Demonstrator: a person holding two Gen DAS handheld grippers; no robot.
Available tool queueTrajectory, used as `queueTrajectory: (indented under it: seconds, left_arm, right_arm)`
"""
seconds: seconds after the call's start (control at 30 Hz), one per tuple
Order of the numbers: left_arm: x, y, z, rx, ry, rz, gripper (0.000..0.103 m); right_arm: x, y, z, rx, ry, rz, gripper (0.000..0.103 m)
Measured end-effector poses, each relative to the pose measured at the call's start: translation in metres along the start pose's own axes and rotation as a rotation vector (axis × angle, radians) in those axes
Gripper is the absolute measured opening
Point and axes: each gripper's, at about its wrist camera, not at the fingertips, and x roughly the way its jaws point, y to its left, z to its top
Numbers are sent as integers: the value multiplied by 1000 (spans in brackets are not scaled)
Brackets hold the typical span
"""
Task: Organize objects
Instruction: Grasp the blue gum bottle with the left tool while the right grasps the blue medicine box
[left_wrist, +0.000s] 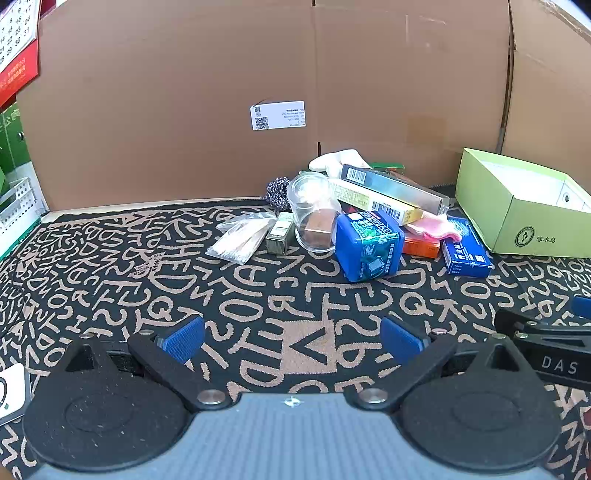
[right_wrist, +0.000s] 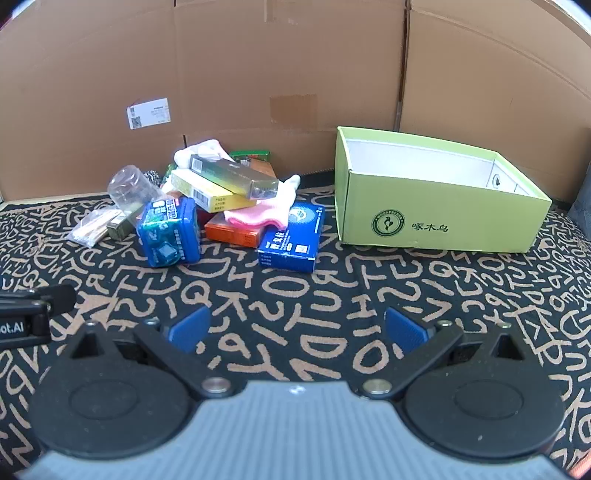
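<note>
Both tools, left tool (left_wrist: 291, 338) and right tool (right_wrist: 297, 328), stand fully open and empty. The pile of small cartons (right_wrist: 236, 206) lies at the surface's far edge, beside the open green cardboard box (right_wrist: 436, 221). Take the nearest blue tin (right_wrist: 168, 230) first; the near surface is clear.

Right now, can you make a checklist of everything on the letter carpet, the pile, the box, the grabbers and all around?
Surface: black mat with tan letters, flat.
Job's things: green box open, looks empty; blue tin, blue flat box, orange box, clear jar, yellow box piled left of it.
Clutter: pink cloth draped over the pile; toothpick bag.
Grippers: left hand-held gripper and right hand-held gripper open, empty.
Cables: nothing seen.
Surroundings: cardboard wall behind.
</note>
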Motion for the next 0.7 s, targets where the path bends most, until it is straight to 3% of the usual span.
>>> queueTrajectory:
  seconds: [0.47,0.7]
  left_arm:
    - [12,-1,3,6,5,-11,103]
    - [28,4,20,-26,-2,-189,103]
  right_arm:
    - [13,-1,0,-4,13,10,103]
    - [27,-10,3,-40,-47,71,103]
